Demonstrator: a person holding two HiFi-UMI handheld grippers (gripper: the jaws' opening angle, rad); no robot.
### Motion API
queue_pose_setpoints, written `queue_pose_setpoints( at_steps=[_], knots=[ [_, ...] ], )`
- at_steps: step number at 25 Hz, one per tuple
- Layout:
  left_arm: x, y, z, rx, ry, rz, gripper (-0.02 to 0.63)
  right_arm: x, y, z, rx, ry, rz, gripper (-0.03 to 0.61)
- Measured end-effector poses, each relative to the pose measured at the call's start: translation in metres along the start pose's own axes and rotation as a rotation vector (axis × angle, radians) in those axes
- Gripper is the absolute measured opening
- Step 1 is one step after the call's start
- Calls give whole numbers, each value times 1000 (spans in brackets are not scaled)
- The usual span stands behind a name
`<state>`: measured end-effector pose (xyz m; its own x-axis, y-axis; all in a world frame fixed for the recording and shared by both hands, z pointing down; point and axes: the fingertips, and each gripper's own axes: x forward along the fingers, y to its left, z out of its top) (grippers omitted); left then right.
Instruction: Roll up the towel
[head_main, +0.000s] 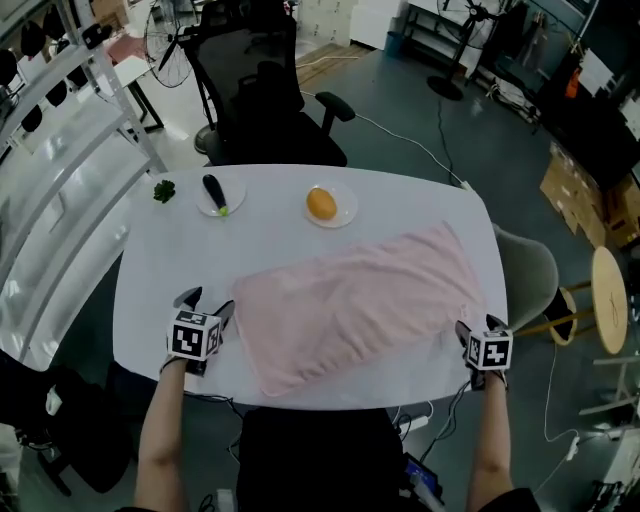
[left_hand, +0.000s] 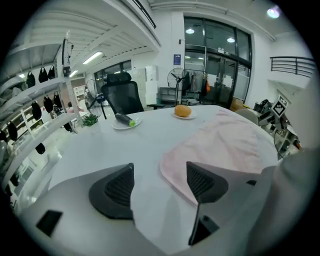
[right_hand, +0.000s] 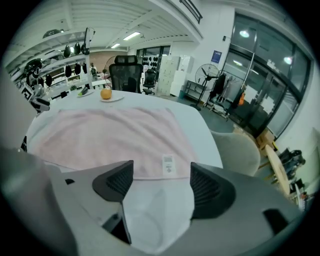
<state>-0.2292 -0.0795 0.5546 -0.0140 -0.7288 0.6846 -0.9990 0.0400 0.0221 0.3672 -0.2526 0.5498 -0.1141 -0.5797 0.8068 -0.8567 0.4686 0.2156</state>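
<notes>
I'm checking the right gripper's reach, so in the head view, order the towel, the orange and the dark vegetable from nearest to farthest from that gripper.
1. Pink towel, directly left of the right gripper, its near corner beside the fingers.
2. Orange, beyond the towel, far middle.
3. Dark vegetable, far left, clearly the farthest.

Towels: one pink towel (head_main: 355, 300).
Plates: two, a left plate (head_main: 203, 207) and a right plate (head_main: 347, 212).
Oranges: one orange (head_main: 321, 203).
Vegetables: one dark vegetable (head_main: 215, 192).
Greenery: one green sprig (head_main: 164, 190).
My grippers: two, left gripper (head_main: 206, 303) and right gripper (head_main: 480, 325).
Surfaces: one white surface (head_main: 170, 270).
</notes>
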Motion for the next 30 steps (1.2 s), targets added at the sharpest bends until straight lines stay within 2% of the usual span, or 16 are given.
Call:
queue_pose_setpoints(
  at_steps=[9, 15, 17, 23, 25, 30],
  knots=[
    [-18, -12, -12, 94, -39, -211, 345, -41, 120, -18, 35, -49, 83, 380],
    [-34, -33, -18, 215, -67, -355, 342, -70, 209, -19, -37, -100, 194, 379],
    [-44, -51, -22, 293, -75, -445, 342, -81, 242, -19, -88, -111, 259, 380],
    [-76, -107, -56, 611, -53, -733, 342, -117, 342, -10, -287, -164, 468, 371],
    [-83, -120, -67, 688, -36, -784, 342, -127, 372, -13, -356, -171, 545, 370],
    [-87, -139, -97, 883, 2, -836, 341, -136, 439, -25, -507, -165, 680, 327]
  ],
)
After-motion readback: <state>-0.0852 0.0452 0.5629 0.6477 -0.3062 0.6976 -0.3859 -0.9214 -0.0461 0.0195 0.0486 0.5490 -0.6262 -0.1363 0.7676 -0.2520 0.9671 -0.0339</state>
